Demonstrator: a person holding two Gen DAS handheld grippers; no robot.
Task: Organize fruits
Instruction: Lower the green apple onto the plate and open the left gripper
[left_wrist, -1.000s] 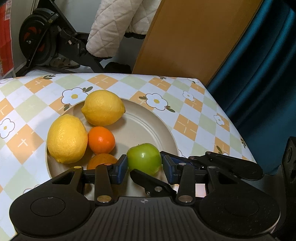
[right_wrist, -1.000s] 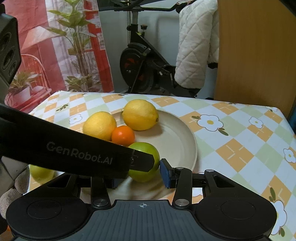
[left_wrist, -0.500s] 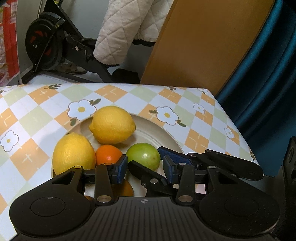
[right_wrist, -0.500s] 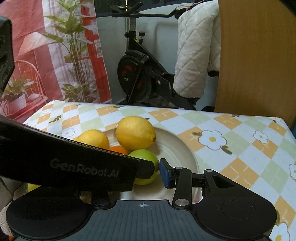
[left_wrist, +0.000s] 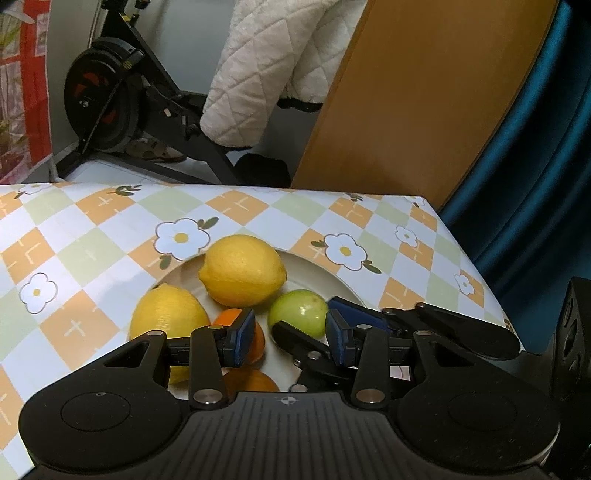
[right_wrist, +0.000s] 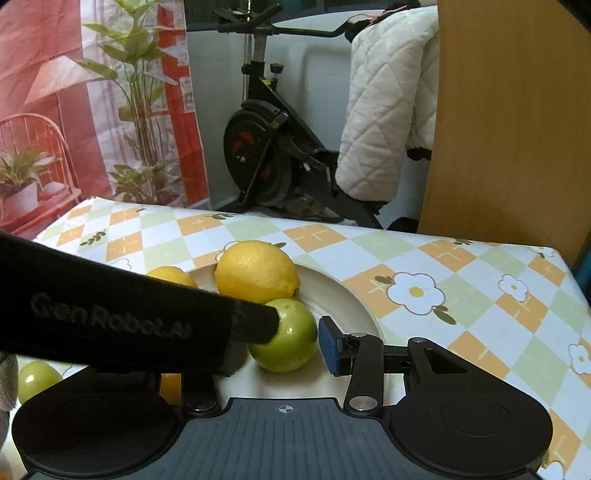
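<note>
A beige plate (left_wrist: 325, 273) on the flowered tablecloth holds two lemons (left_wrist: 242, 269) (left_wrist: 168, 314), two oranges (left_wrist: 255, 334) (left_wrist: 251, 380) and a green apple (left_wrist: 297, 312). My left gripper (left_wrist: 290, 332) is open and empty, low over the plate's near side, with the apple just beyond its jaws. My right gripper (right_wrist: 284, 347) is open, its jaws on either side of the apple (right_wrist: 286, 339) without touching it; its left finger is hidden behind the left gripper's body (right_wrist: 110, 317). The plate (right_wrist: 351, 295) and a lemon (right_wrist: 256, 271) also show in the right wrist view.
A second green apple (right_wrist: 37, 378) lies on the table to the left of the plate. Beyond the table stand an exercise bike (right_wrist: 273, 158) with a white quilted coat (right_wrist: 384, 110), a wooden panel (left_wrist: 424, 99) and a blue curtain (left_wrist: 535, 155).
Both grippers have drawn back and tilted up, so the plate and fruit sit lower in view. The green apple stays on the plate between the right jaws.
</note>
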